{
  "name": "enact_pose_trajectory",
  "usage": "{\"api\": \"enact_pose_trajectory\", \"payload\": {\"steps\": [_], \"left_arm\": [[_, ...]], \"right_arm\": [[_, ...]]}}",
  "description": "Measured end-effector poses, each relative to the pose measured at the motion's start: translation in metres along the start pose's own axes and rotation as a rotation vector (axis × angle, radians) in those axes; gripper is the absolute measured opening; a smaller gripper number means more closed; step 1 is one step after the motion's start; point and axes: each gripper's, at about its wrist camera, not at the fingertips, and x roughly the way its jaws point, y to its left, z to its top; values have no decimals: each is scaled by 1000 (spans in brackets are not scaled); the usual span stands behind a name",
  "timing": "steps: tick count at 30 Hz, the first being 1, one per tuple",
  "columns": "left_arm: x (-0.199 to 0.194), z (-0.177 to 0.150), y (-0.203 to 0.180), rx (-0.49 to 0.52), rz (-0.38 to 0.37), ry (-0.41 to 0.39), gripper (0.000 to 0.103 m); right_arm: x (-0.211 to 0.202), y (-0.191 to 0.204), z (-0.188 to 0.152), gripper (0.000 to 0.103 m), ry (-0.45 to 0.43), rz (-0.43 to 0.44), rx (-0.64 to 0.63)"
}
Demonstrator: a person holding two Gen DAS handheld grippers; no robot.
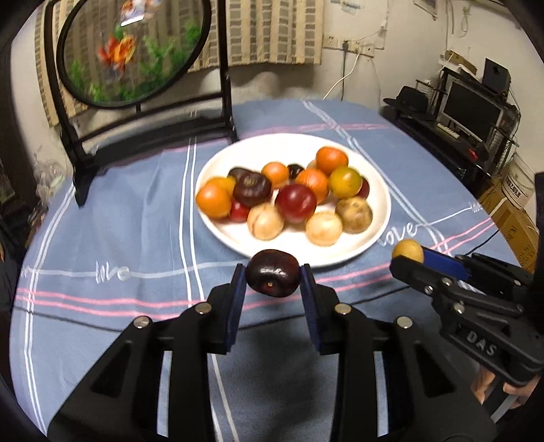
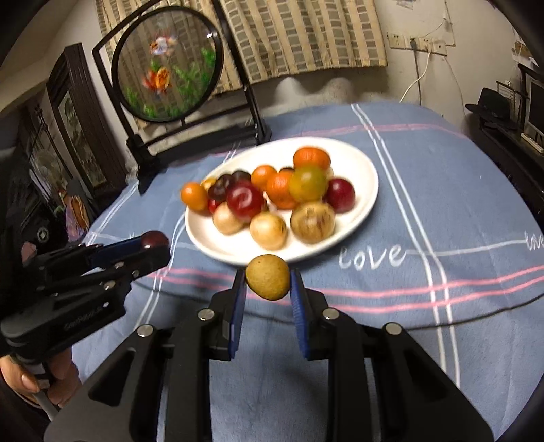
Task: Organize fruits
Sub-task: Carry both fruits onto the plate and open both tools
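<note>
Left claw point(image 1: 272, 277) clamped on a dark plum point(image 1: 272, 276), pads pressing both sides, lifted clear of the cloth just in front of the near rim of a white plate point(image 1: 380, 204). Right claw point(image 2: 268, 278) clamped on a small yellow-brown fruit point(image 2: 268, 277), likewise held above the cloth, just short of the plate rim. Both claws side by side and apart, each seen from the other's camera: right one at the right edge of the left view, left one at the left edge of the right view, with part of a hand point(image 2: 30, 380) gripping its handle.

Plate heaped with round fruit: oranges point(image 1: 213, 200), a red plum point(image 1: 295, 203), a dark purple one point(image 1: 252, 188), a greenish-yellow one point(image 1: 345, 182), pale tan ones point(image 1: 265, 221) along the near side, touching one another.

Counter covered by a blue cloth point(image 1: 119, 221) with white and pink stripes and the word "love" stitched in white. Behind the plate, toward the left, a round goldfish picture point(image 1: 132, 51) in a black stand. Striped curtain point(image 1: 272, 30) on the wall beyond.
</note>
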Motion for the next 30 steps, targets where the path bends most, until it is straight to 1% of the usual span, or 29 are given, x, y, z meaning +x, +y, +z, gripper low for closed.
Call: {"api": "enact_pose_trajectory", "payload": {"steps": [4,7,12,15,17,22,25,26,27,28,29,30], "left_arm": [[-1,19,2,9,15,-22,33],[3,36,2,6,36,-36,33],[20,65,2,-2,49,-48,33],[35,79,2,-4,72,-53,33],[45,88,6,-27,69,-54,33],[80,101,17,-75,78,-16,33],[95,103,20,-81,86,1,33],[98,103,21,-86,96,2,34],[101,104,25,-104,93,5,40],[103,104,28,-118,94,8,49],[105,105,32,-134,103,11,55],[104,104,34,-143,107,9,63]], "right_arm": [[0,2,22,26,-17,2,-14],[2,1,40,26,-58,-9,-26],[23,1,69,26,-69,-15,-41],[41,2,86,26,-60,-21,-51],[54,2,96,26,-50,-28,-62],[89,0,110,27,-3,-72,-75],[103,-3,115,27,30,-85,-75],[104,-3,115,27,23,-78,-76],[104,-3,116,27,20,-81,-79],[104,-3,117,27,18,-86,-81],[103,-4,117,27,13,-93,-77],[102,-5,117,28,13,-89,-71]]}}
